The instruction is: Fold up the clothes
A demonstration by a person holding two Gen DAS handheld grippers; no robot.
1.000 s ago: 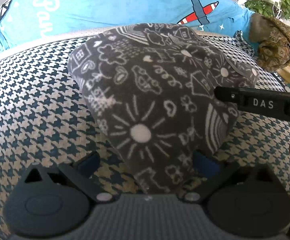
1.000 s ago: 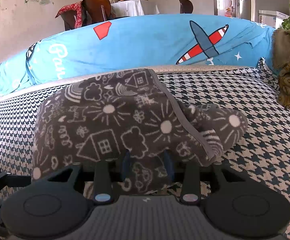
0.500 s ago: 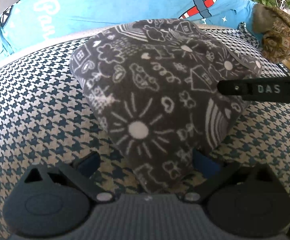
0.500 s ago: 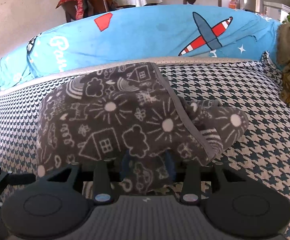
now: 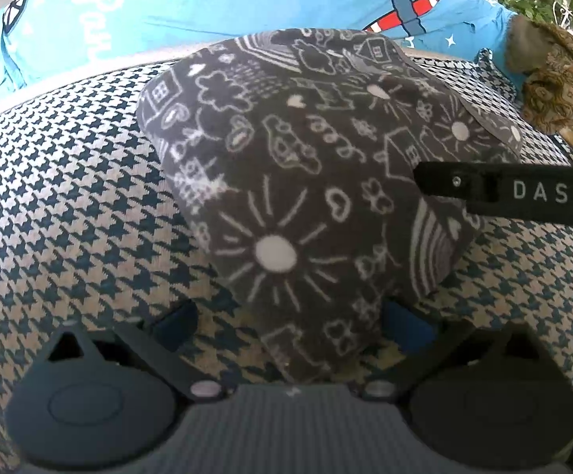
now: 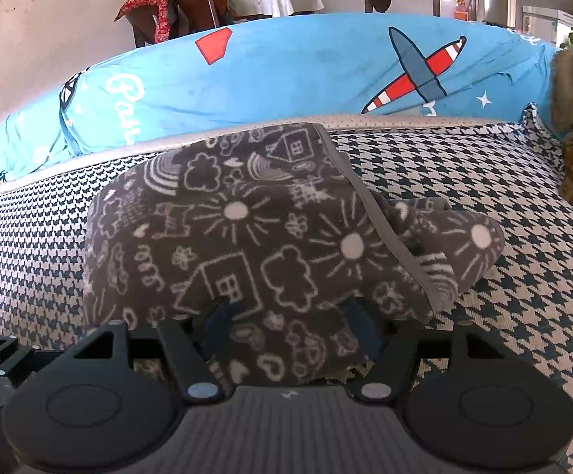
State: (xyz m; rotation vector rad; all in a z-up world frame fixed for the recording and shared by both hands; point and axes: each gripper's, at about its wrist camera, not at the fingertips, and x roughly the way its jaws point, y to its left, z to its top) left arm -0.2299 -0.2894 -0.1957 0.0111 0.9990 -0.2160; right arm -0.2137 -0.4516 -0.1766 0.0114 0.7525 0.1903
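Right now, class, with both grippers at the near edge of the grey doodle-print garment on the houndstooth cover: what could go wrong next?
1. The left gripper is open, with the garment touching only one finger; closing may miss it.
2. The right gripper holds a thick wad, so layers could slip unevenly.
3. A bulging fold on the right could crease into the next fold.
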